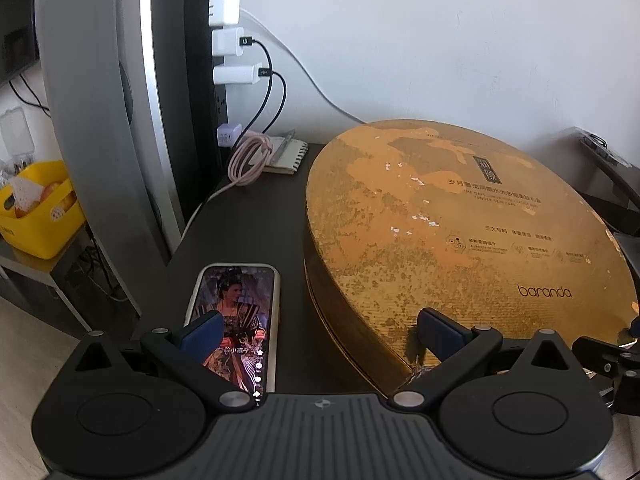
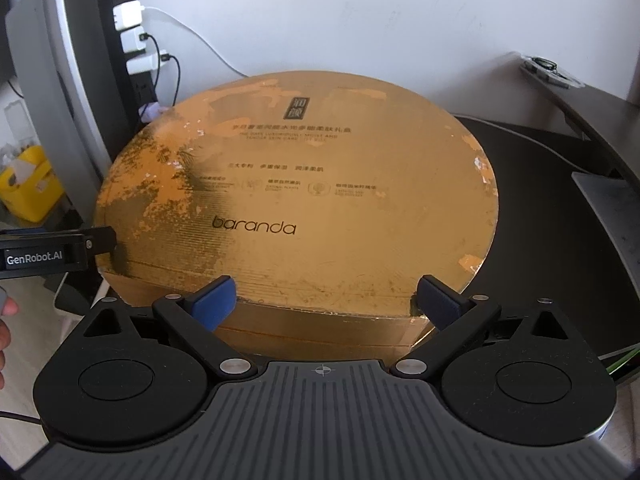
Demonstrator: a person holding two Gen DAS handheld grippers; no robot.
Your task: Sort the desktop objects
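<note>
Both claws gape wide and hold nothing: the right claw (image 2: 324, 300) squarely faces the round gold box (image 2: 296, 184) on the dark tabletop (image 2: 560, 220), while the left claw (image 1: 320, 330) straddles its left edge beside the phone (image 1: 240, 320), whose long axis runs near-to-far.

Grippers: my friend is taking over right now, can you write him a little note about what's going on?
Left gripper: open, empty, low at the desk's near edge, between the phone and the round gold box.
Right gripper: open, empty, fingers either side of the box's front edge, not gripping.
Things: phone lies face up, screen lit, left of the box. Pink cable and notebook sit behind, by the power strip.
Done: nothing visibly sorted.
Left: probably everything.
</note>
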